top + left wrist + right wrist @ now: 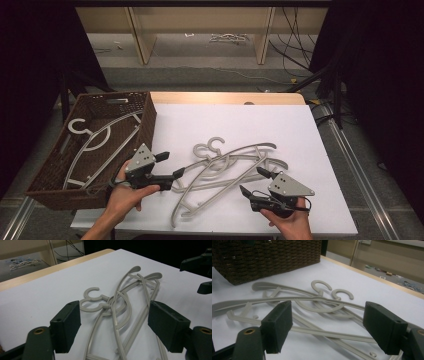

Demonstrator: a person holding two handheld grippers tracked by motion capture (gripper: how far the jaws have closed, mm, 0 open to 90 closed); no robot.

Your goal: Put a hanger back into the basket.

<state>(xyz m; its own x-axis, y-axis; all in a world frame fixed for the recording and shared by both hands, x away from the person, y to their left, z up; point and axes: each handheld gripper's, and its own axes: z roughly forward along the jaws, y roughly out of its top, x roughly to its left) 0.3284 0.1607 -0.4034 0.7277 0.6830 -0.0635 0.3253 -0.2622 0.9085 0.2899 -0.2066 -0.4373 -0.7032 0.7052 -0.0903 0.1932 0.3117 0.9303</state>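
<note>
Grey hangers: pale grey plastic coat hangers (225, 172) are lying in a tangled pile on the white sheet, near the middle of the desk and toward its front edge, hooks pointing to the far edge.
Left gripper: the black two-jaw left gripper (171, 165) is sitting just left of the pile, its jaws standing spread; in the left gripper view (113, 326) hanger bars are passing between the pads without touching them.
Right gripper: the black right gripper (254, 182) is resting near the front right corner of the desk, jaws spread wide; in the right gripper view (327, 326) the bars are lying ahead of the pads, nothing pinched.
Basket: a dark brown woven basket (145, 125) is standing at the left edge of the desk, holding more grey hangers (97, 142).
Desk: a wooden desk (225, 97) is carrying the white sheet (280, 130).
</note>
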